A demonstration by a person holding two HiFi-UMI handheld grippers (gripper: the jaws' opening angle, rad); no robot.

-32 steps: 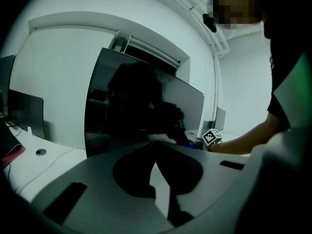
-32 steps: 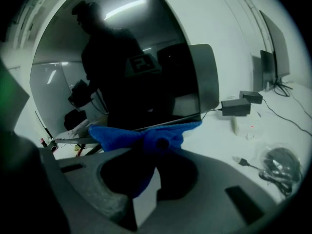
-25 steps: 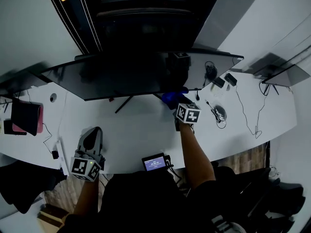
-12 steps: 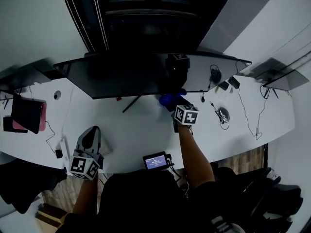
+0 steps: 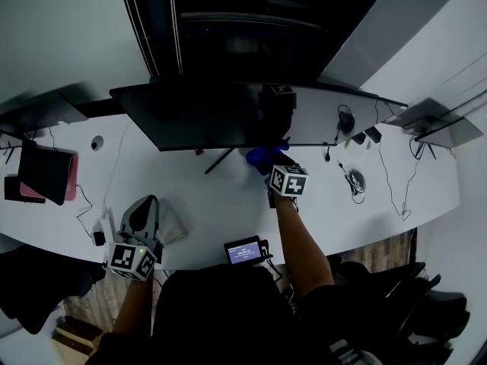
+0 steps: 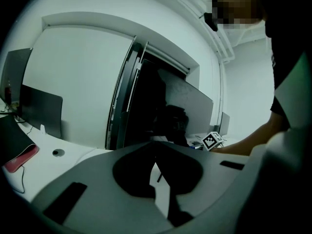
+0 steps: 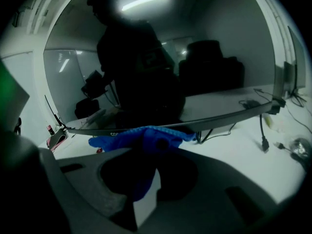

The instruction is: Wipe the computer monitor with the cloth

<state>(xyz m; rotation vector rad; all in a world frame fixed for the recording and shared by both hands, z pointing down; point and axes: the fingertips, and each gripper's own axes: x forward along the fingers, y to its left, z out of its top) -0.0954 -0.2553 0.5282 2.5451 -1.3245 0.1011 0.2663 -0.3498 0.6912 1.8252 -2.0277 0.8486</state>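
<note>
Under the monitor [image 5: 221,116] bottom edge: blue cloth [image 5: 262,157], bunched against the bezel.
Right gripper [image 5: 271,169]: jaws clamped on the cloth, close before the monitor.
Left gripper [image 5: 144,206]: jaws together, holding nothing, well away from the monitor.

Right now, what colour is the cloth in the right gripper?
Blue cloth; clearest in the right gripper view.

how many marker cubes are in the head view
2. One cube rides the left tool at the desk's front edge; the other rides the right tool, holding the cloth, by the monitor. The cube-like shape in it is a reflection.
</note>
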